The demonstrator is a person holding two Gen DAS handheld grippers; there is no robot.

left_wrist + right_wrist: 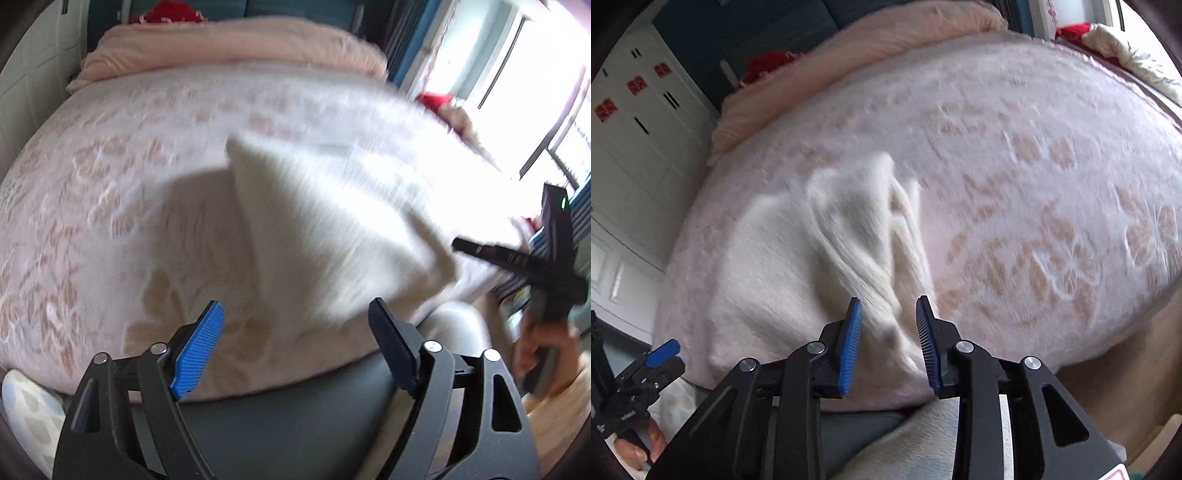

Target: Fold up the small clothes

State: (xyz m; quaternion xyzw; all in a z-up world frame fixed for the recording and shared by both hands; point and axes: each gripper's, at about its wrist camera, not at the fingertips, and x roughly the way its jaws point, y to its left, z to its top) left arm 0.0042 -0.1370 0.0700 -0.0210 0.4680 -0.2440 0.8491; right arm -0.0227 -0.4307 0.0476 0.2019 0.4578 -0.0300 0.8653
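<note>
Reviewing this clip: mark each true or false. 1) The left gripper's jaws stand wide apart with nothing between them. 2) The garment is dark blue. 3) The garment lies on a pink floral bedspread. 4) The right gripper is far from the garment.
1) True: the left gripper is open and empty.
2) False: the garment is cream-white knit.
3) True: it lies on the pink floral bedspread.
4) False: the right gripper is right at the garment's near edge, with cloth between its jaws.

Matte black left gripper and right gripper, ribbed blue pads, silver pivot screws.
</note>
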